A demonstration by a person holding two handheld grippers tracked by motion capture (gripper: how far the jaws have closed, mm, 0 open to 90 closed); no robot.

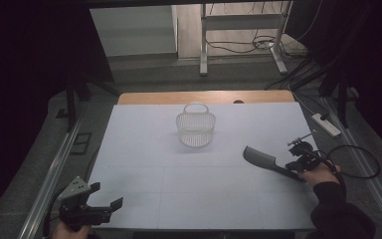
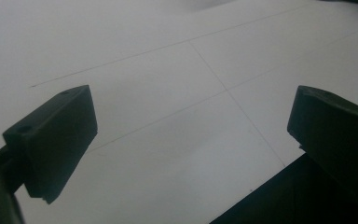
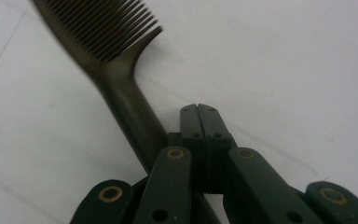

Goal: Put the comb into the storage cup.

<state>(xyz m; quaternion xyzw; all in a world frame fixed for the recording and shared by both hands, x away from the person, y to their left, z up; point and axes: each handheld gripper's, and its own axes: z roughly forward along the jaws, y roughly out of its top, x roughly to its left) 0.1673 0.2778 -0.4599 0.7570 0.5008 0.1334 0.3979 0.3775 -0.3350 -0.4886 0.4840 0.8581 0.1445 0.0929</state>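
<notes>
high view: a white-topped counter [image 1: 144, 149] carried a small white wire basket [image 1: 195, 127] with a handle near its far middle.
right claw [image 1: 292, 172]: at the counter's right edge, jaws closed together, gripping the handle end of a black plastic comb [image 1: 262, 160].
comb: held low over the counter, teeth pointing towards the basket, well apart from it.
right gripper view: the comb [image 3: 121, 88] ran up-left beside the shut jaws.
left claw [image 1: 110, 204]: at the near left corner, jaws spread wide, nothing between them.
</notes>
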